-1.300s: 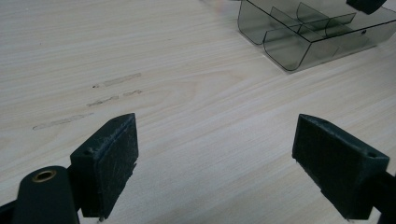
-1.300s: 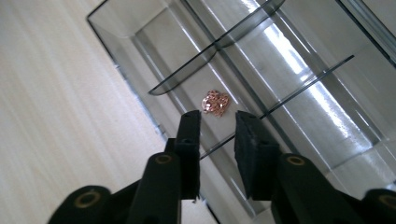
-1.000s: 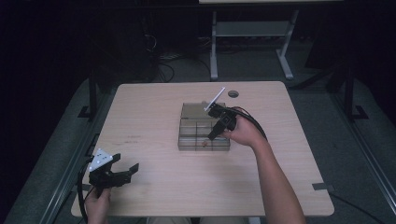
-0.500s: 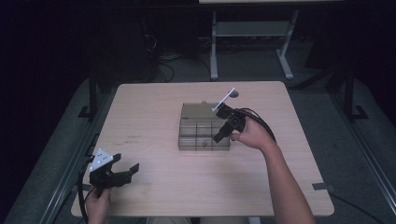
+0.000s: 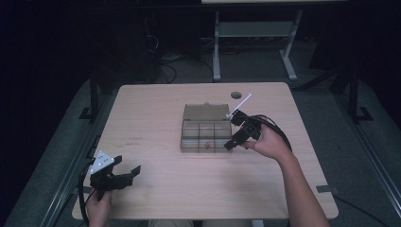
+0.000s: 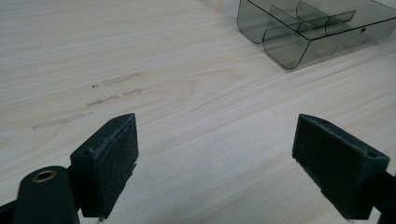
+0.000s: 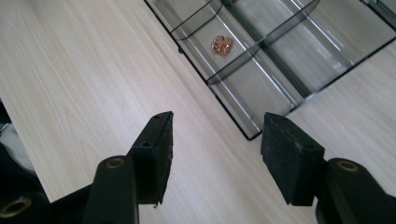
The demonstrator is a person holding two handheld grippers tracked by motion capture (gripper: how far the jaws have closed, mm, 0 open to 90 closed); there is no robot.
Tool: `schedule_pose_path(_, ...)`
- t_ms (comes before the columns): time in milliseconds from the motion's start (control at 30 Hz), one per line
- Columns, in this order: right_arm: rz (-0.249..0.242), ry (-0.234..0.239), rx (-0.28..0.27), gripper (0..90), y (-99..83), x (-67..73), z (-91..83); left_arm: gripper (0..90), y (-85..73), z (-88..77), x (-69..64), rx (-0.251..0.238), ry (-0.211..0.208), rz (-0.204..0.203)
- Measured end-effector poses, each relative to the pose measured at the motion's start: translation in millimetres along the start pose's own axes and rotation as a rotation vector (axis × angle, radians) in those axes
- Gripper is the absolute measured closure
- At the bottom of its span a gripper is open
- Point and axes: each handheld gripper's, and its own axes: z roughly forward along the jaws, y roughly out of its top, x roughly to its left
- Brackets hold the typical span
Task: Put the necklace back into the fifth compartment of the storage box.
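Organizer box (image 5: 205, 130): clear smoky plastic, divided into compartments, lid open and lying flat toward the far side, set at the middle of the table (image 5: 142, 109). Contents: 1 small copper-coloured piece (image 7: 222, 45) in a near-row compartment; the other compartments in view look empty. Right gripper (image 7: 217, 154): jaws parted to a moderate gap, holding nothing, poised just off the box's near right corner and above the bare wood. Left gripper (image 6: 215, 163): jaws spread wide, empty, near the table's front left edge, well apart from the box. Handling note, as a judgement: if you mean to reach into the box, bring your right gripper over the wall before you lower it, line both pads up along the divider so neither catches it, and close only once the piece sits between them. Keep your left gripper ready to steady the box, since light plastic likely slides.
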Motion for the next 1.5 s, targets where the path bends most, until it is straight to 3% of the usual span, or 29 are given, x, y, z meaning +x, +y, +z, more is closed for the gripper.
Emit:
schedule_pose_path(667,0.043,-0.005,-0.024,41.2,-56.7,-6.3,-3.8,14.1,0.0,0.6,-1.4,0.006,0.0,0.006)
schedule_pose_path(1500,0.109,-0.003,-0.037,40.7,-112.6,-8.0,0.0,14.1,-0.3,0.6,-3.3,0.011,0.002,0.011)
